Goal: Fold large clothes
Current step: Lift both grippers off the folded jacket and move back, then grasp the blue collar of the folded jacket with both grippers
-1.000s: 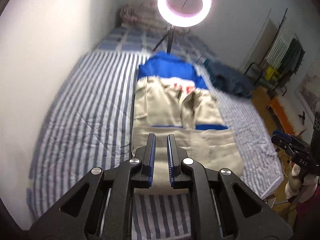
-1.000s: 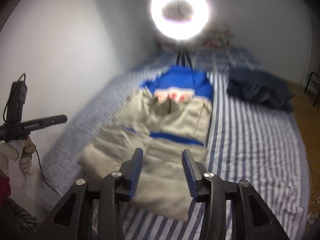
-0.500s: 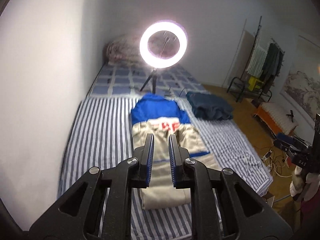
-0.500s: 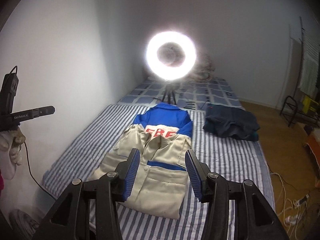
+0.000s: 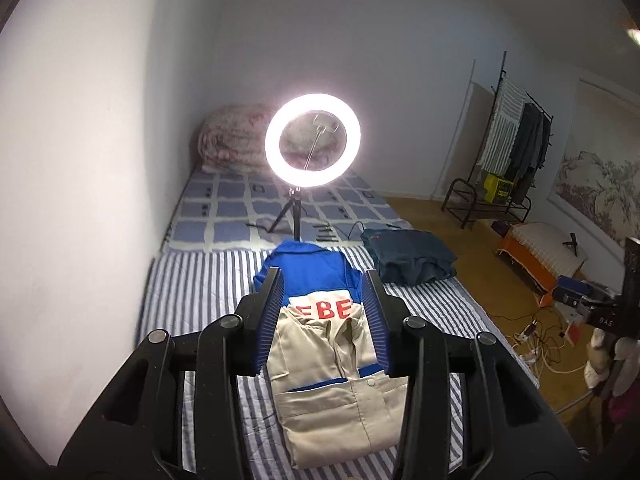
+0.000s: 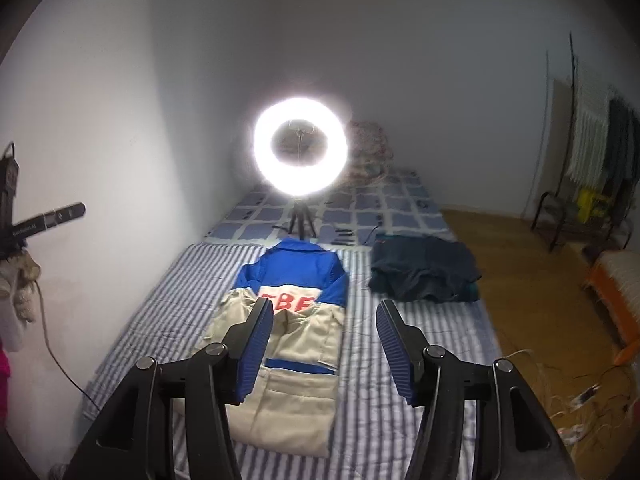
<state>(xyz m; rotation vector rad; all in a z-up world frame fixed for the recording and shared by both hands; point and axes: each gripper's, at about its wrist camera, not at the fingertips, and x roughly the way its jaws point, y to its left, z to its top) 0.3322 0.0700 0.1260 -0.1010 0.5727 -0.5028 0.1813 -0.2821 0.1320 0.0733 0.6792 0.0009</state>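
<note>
A beige and blue work jacket with red letters lies folded into a long strip on the striped bed; it also shows in the right wrist view. My left gripper is open and empty, held high above the jacket. My right gripper is open and empty, also high above the bed. The other gripper shows at each view's edge.
A lit ring light on a tripod stands on the bed behind the jacket. A folded dark garment lies to the right of it. A rolled quilt is at the bed's head. A clothes rack, cables and a stool stand right.
Both grippers have risen and pulled back from the jacket. The left gripper's fingers went from nearly shut to open. The jacket lies still.
</note>
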